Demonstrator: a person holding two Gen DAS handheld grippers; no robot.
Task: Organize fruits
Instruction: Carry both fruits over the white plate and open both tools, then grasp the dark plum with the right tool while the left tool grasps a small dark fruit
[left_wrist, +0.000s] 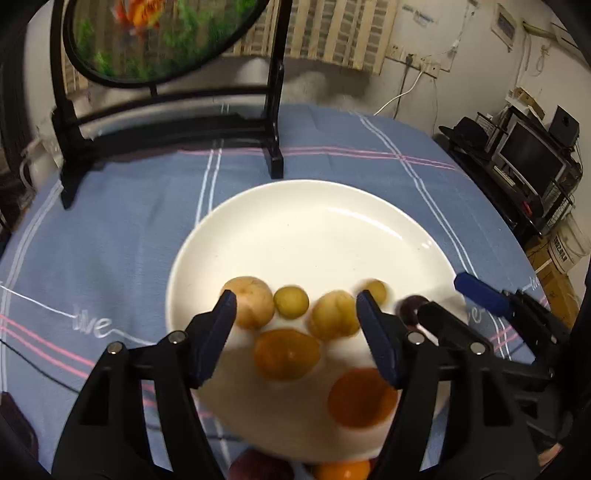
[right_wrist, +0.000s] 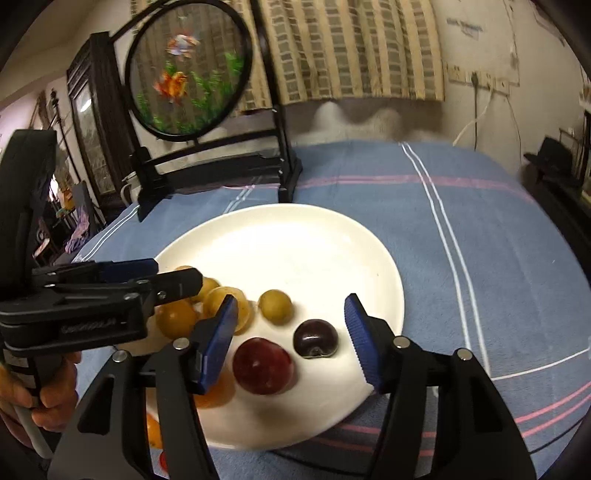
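Fruit is all on the white plate (right_wrist: 325, 236), bunched on its near half; far half bare. Plate sits on the counter under a blue striped cloth (right_wrist: 461, 206).

Right side: red plum (right_wrist: 263, 365) and dark cherry (right_wrist: 316, 338) lie side by side, touching or nearly so, straight ahead of the right gripper (right_wrist: 291, 314) and low between its two blue fingers (right_wrist: 364, 343). Both are round, no long axis to line up on. A small yellow-green fruit (right_wrist: 275, 307) sits just beyond them. The right hand is clearly the nearer one for these two.

Left side: yellow and orange fruits cluster ahead of the left gripper (left_wrist: 295, 301). The tan plum (left_wrist: 334, 314) and a small green one (left_wrist: 291, 301) sit in the gap between the fingertips; an orange fruit (left_wrist: 286, 353) lies nearer the camera, a second orange one (left_wrist: 362, 397) beside the right-hand finger. A larger pale fruit (left_wrist: 248, 302) is partly hidden behind the left-hand finger (left_wrist: 218, 332).

Fingers: both pairs partly spread, gripping nothing; no pad pressing on any fruit that I can see. Whether the tips touch the plate I can't tell.

My read: next pick on the right turns on separating plum from cherry, since the gap spans both.
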